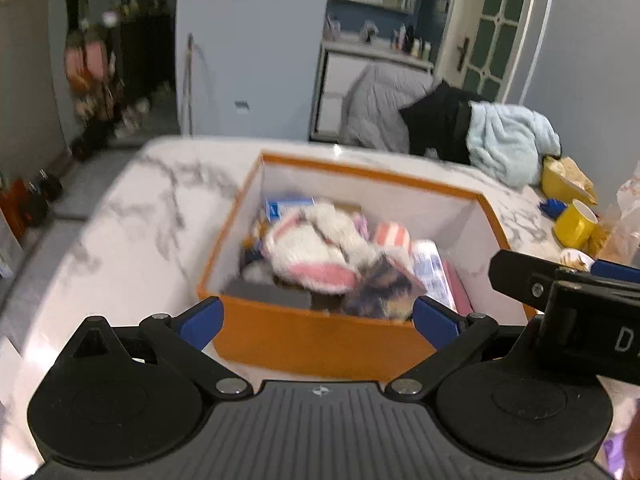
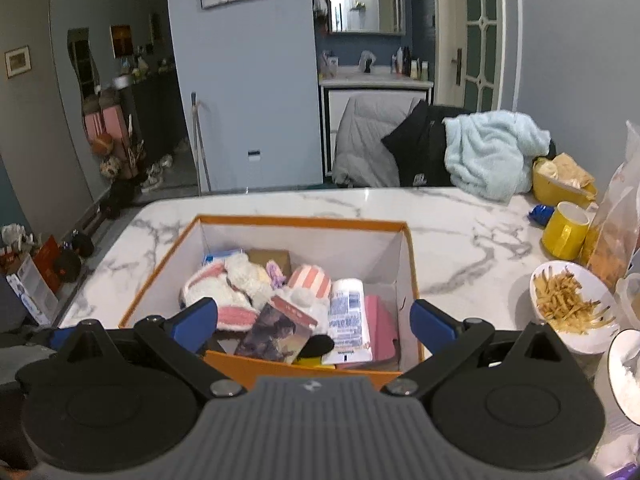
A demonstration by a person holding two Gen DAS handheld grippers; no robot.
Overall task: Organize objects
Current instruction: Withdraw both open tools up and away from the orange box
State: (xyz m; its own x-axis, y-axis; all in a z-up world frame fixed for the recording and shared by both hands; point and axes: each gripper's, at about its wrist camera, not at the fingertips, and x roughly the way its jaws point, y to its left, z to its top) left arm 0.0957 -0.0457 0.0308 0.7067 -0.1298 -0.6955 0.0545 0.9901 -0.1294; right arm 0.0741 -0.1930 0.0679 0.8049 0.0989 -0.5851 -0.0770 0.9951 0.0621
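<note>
Both sets of jaws stood spread wide with nothing between them: the left gripper (image 1: 318,320) and the right gripper (image 2: 314,322) each hung just above the near wall of the orange box (image 2: 308,368), their blue fingertips (image 2: 192,320) apart to either side of it. That box sat open on the white marbled table (image 2: 460,232), its white inner walls showing, and it was filled with a jumble of things: a fluffy pink-and-white slipper (image 2: 218,292), a pink-striped plush piece (image 2: 310,278), a white tube with blue print (image 2: 348,320), a small picture card (image 2: 276,332) leaning against the tube's side, and a pink flat item (image 2: 380,328) against the right wall. In the left wrist view the contents were blurred, and the right gripper's black body (image 1: 568,292) crossed the right edge. Well apart to the right stood a yellow mug (image 2: 564,232) and a white bowl of pale strips (image 2: 572,308).
</note>
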